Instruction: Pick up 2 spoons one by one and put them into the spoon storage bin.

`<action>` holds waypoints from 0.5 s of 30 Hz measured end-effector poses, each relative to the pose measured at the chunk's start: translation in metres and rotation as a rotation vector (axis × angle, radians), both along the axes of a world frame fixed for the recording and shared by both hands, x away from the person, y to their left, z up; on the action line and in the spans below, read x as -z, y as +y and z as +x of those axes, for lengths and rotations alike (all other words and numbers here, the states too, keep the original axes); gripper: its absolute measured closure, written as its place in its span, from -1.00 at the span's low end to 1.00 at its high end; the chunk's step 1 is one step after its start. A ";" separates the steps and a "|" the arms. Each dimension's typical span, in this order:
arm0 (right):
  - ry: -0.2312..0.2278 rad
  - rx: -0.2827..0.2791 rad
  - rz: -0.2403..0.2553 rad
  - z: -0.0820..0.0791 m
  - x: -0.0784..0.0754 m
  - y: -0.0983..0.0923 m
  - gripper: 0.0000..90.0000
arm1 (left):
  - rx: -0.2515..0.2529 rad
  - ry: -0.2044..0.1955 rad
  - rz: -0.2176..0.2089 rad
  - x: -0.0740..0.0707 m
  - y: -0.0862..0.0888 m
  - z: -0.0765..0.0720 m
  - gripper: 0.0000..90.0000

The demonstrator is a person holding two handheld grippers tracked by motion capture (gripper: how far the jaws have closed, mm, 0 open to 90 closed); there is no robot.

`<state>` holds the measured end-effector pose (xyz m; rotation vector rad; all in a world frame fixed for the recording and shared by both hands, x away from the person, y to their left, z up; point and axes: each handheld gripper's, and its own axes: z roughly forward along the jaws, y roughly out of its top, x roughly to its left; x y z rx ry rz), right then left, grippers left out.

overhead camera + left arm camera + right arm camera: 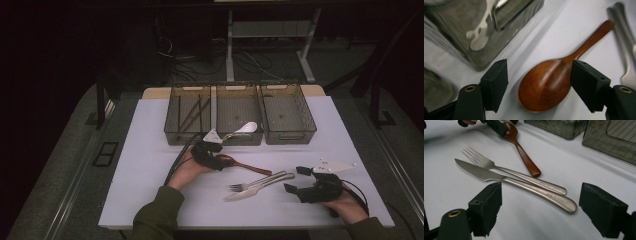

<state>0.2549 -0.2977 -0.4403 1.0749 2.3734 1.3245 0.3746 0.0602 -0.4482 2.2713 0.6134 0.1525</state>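
A brown wooden spoon [250,167] lies on the white table, its bowl toward my left gripper [220,161]. In the left gripper view the spoon's bowl [546,85] sits between the jaws of that gripper [540,82]. The right pad is at the bowl's edge and a gap remains at the left pad, so the gripper is open. A steel fork [255,184] and knife [250,192] lie side by side just left of my right gripper [296,179]. That gripper [541,202] stands open, with the knife handle [524,183] and fork [486,163] ahead of it.
Three grey mesh bins stand in a row at the back: the left bin [190,115] holds dark chopsticks, then a middle bin [237,112] and a right bin [287,112]. A white spoon [242,130] rests at the middle bin's front edge. The table's front edge lies near both hands.
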 end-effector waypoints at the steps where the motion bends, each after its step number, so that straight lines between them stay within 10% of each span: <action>1: 0.000 -0.001 0.000 0.000 0.000 0.000 -0.59 | -0.004 0.011 0.007 0.001 -0.001 -0.001 -0.30; 15: -0.003 0.000 -0.002 -0.001 0.000 0.000 -0.59 | 0.078 -0.008 0.020 -0.004 0.007 -0.007 0.43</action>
